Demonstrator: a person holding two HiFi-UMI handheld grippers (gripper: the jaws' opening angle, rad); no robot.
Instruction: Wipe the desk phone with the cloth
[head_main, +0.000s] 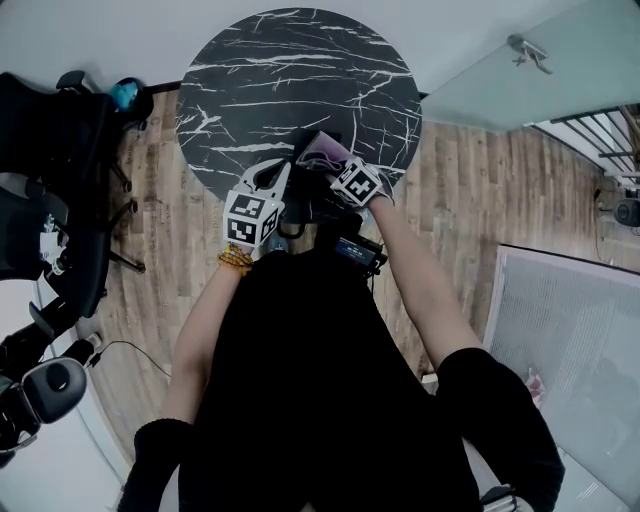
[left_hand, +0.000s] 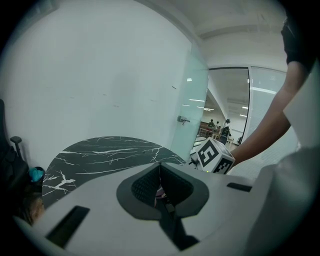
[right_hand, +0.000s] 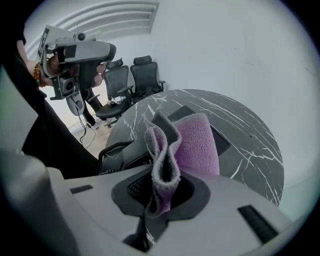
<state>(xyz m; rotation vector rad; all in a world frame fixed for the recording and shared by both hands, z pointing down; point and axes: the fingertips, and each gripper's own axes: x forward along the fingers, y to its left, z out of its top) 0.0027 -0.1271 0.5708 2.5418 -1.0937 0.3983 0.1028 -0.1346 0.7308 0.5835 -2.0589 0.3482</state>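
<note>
My right gripper is shut on a folded purple and grey cloth that stands up out of its jaws. The cloth hangs over the near edge of the round black marble table. Below it lies the black desk phone, its coiled cord running off to the left. In the head view the phone is a dark shape between the two grippers, mostly hidden. My left gripper is shut, pads together, held above the table to the left of the cloth.
Black office chairs stand beyond the table on the wood floor. More chairs are at the left. A glass wall with a door handle is behind the table. A small black device sits at the person's chest.
</note>
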